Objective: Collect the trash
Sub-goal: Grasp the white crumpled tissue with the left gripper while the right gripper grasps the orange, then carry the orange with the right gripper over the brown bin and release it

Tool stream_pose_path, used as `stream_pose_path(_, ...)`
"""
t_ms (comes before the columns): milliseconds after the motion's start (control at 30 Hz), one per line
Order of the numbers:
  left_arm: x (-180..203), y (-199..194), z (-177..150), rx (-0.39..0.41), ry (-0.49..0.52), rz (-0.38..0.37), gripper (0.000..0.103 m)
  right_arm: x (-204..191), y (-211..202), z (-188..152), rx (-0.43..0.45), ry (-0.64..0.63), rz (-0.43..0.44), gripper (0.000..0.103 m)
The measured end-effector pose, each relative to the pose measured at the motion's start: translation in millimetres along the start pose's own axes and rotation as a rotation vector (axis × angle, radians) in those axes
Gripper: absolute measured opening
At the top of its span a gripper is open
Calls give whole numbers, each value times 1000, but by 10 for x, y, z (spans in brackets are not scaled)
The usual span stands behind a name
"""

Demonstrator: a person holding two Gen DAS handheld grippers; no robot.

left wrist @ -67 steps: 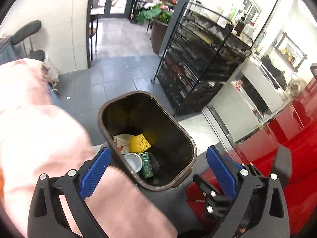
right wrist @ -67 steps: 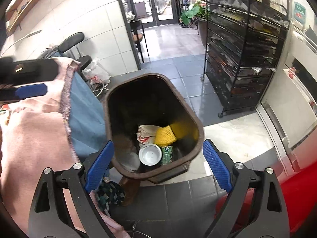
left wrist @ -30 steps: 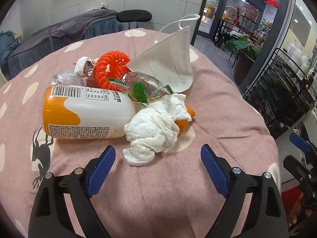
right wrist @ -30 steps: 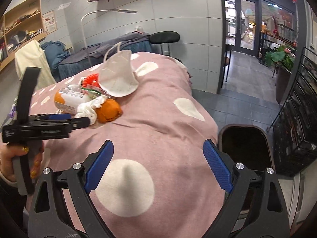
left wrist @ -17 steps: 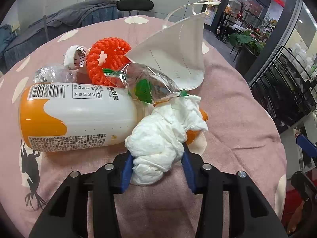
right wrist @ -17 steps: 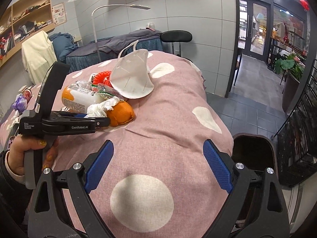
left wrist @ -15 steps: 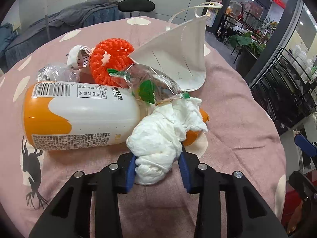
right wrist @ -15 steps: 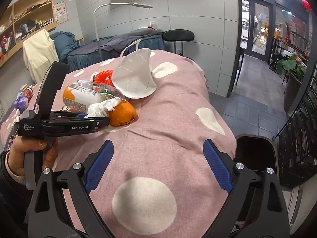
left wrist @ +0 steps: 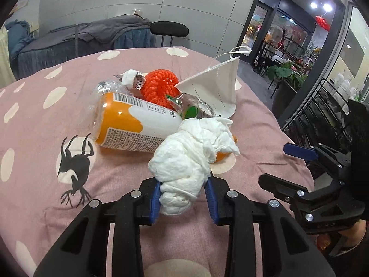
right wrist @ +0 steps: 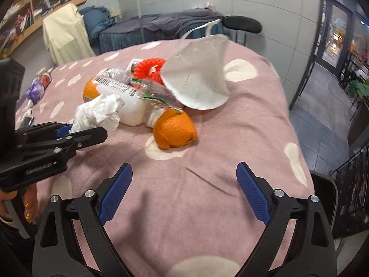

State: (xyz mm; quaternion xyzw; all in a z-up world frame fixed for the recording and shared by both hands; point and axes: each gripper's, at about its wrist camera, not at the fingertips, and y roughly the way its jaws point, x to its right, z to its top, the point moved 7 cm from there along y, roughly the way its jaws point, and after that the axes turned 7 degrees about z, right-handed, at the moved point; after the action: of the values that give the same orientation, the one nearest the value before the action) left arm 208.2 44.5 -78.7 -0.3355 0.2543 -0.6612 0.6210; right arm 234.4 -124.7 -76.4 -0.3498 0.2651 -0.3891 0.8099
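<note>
A pile of trash lies on a pink spotted tablecloth [left wrist: 46, 166]. My left gripper [left wrist: 183, 198] is shut on a crumpled white tissue [left wrist: 191, 157], which also shows in the right wrist view [right wrist: 96, 113], held a little above the cloth. Behind it lie an orange-and-white bottle [left wrist: 136, 124], an orange net ring [left wrist: 160, 87], a clear wrapper [left wrist: 193, 108], a white face mask [left wrist: 214, 90] and an orange peel [right wrist: 175, 129]. My right gripper [right wrist: 183, 191] is open and empty, in front of the peel.
The brown trash bin's rim [right wrist: 327, 191] shows past the table's right edge. A black wire rack [left wrist: 322, 106] and potted plant [left wrist: 286, 73] stand on the right. A draped bed and black stool [left wrist: 169, 28] are behind the table. Small items [right wrist: 38, 85] lie far left.
My left gripper closed on the tissue and lifted it a little off the pile. My right gripper moved forward toward the pile and stayed open.
</note>
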Motion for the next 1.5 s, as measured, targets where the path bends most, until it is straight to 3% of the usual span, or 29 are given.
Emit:
stream_pose_path(167,-57,-67,-11,14,-15,20,32,-160,216,148,-57,-59,-2,90)
stream_pose_path(533,-171,-81,-78,-1,-48,10,33,-157,688,348,-180,-65,-31,90)
stream_pose_path(800,-146,-104,-116,-6,-45,-3,33,-51,937,413,-237,-48,-83,58)
stream_pose_path(1100,-122,-97,-141,-12,-42,-7,33,-90,729,358,-180,-68,-91,51)
stream_pose_path(1500,134,-111,-165,-12,-1,-39,33,15,-99,29,-15,32,-14,50)
